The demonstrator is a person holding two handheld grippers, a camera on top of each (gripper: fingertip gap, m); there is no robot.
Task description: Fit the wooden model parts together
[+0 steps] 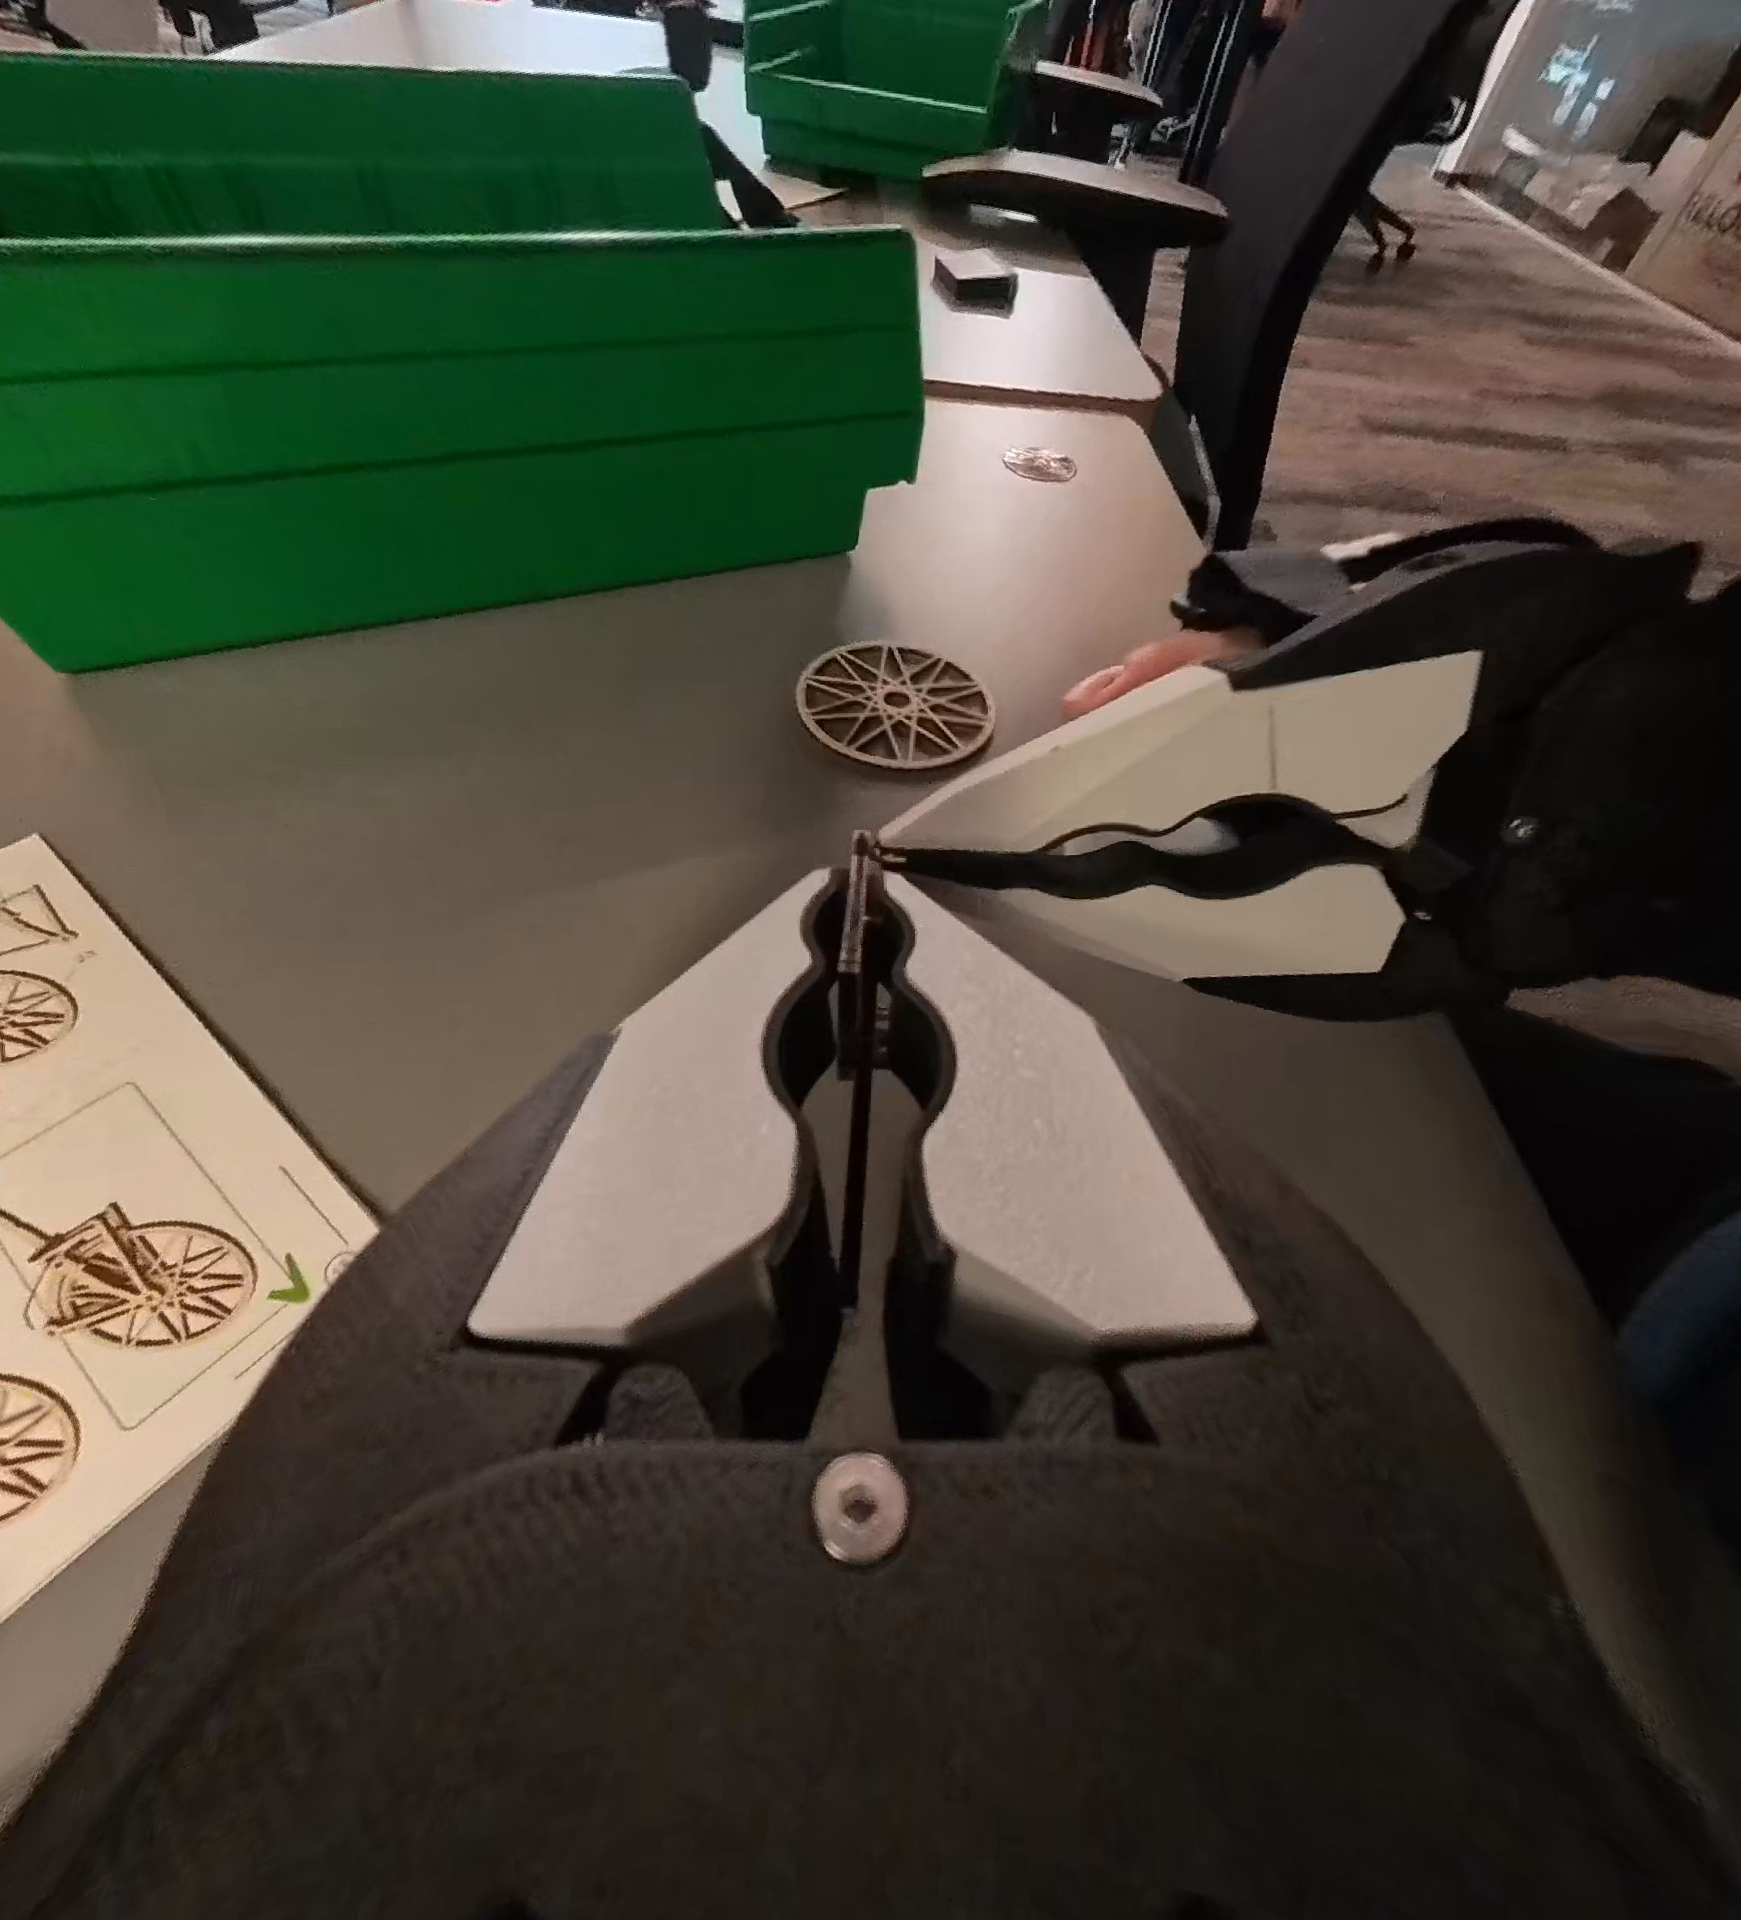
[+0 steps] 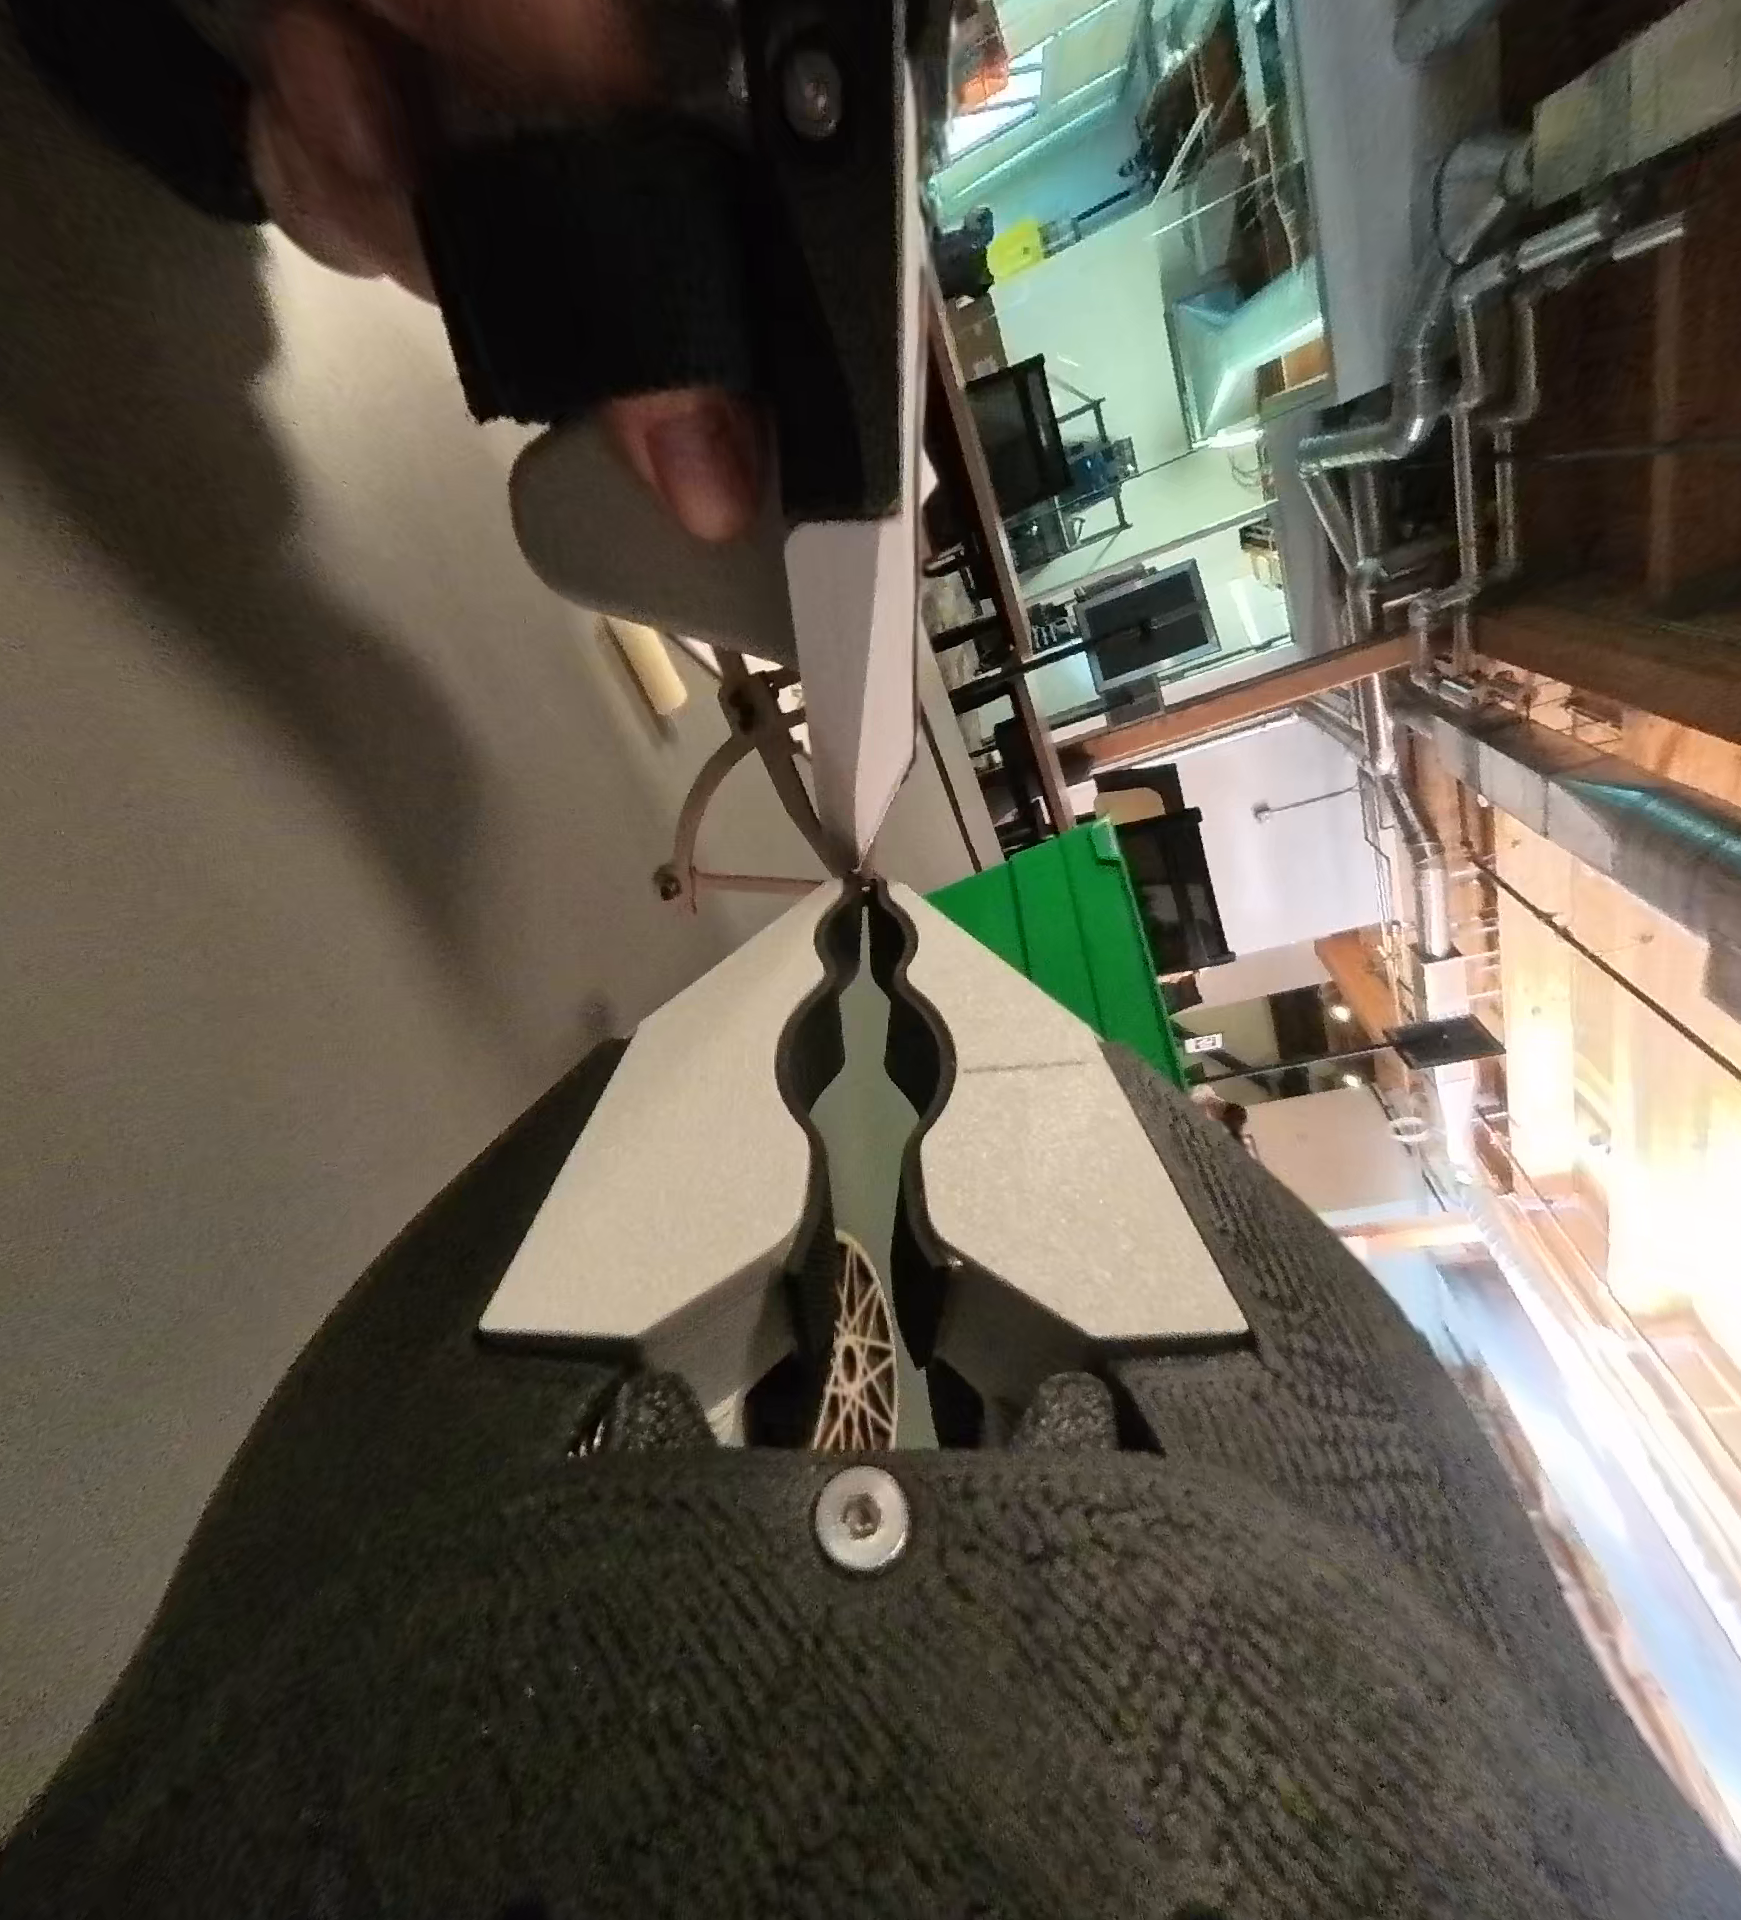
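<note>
My left claw [image 1: 861, 904] pinched shut on a thin wooden frame [image 1: 858, 977] (seen edge-on), my right claw [image 1: 887, 854] closed, tip meeting that frame from three o'clock, spoked wheel [image 1: 895, 707] flat on the table [image 1: 430, 831] at twelve, green bins [image 1: 409, 416] at ten.

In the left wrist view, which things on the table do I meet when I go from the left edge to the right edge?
Instruction sheet → green bins → wooden frame piece in the left gripper → spoked wooden wheel → right gripper, reaching in from the right.
</note>
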